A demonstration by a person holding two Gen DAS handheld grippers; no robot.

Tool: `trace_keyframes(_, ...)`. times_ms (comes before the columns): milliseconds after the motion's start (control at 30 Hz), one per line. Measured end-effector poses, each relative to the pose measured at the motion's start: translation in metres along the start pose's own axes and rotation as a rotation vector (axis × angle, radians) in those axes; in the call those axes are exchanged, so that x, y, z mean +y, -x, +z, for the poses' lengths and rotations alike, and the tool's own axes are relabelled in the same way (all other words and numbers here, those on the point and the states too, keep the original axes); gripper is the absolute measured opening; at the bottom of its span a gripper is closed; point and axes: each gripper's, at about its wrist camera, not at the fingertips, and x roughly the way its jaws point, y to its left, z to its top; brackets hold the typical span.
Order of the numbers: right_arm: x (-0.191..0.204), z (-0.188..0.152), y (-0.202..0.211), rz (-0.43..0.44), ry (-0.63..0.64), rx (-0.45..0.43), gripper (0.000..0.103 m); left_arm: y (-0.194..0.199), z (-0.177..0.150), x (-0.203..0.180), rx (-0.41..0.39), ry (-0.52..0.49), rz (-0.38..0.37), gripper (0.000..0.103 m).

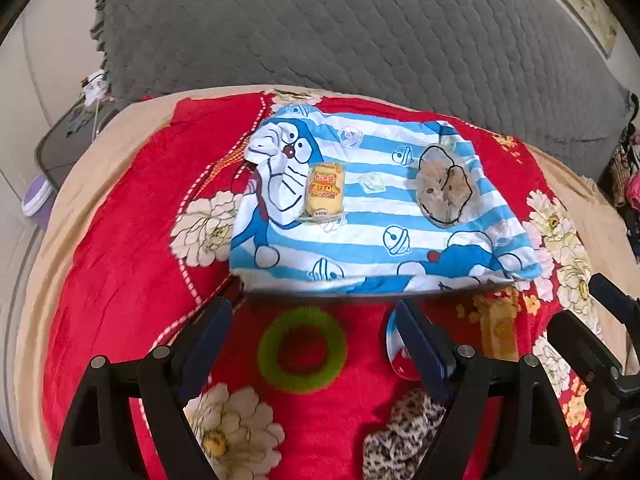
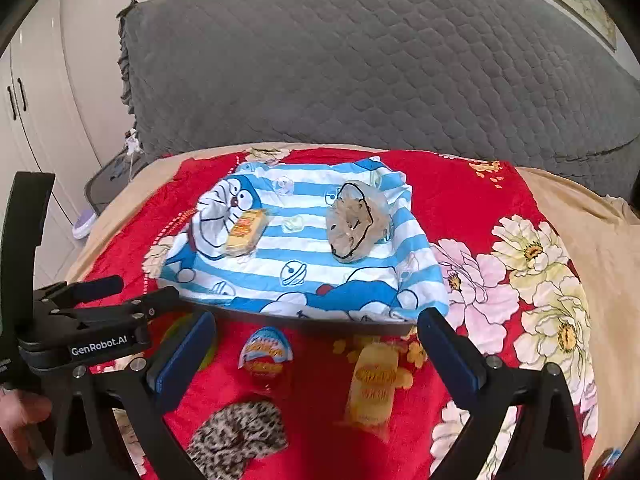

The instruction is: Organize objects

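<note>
Both wrist views look steeply down, close over the red blanket (image 1: pixel 120 240), sharing the striped cloth (image 2: pixel 320 272).

"genrobot.ai" stands on the left hand-held gripper (image 2: pixel 158 322).

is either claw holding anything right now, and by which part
Nothing is held. The left claw stands open above the green ring, and the right claw stands open above the egg-shaped packet.
</note>
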Motion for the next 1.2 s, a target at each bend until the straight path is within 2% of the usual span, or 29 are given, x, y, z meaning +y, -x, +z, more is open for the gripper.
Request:
trace_keyframes(500, 0.016, -0.012, 0.061, -0.024, 0.008, -0.047, 0.102, 0.069, -0.032, 0.001, -0.061, -0.011, 0.030, 0.085)
trace_keyframes(1200, 0.027, -0.017, 0.115, -0.042, 0.011, -0.105, 0.102, 0.131, -0.045, -0.010, -0.133, -0.056, 0.038, 0.085)
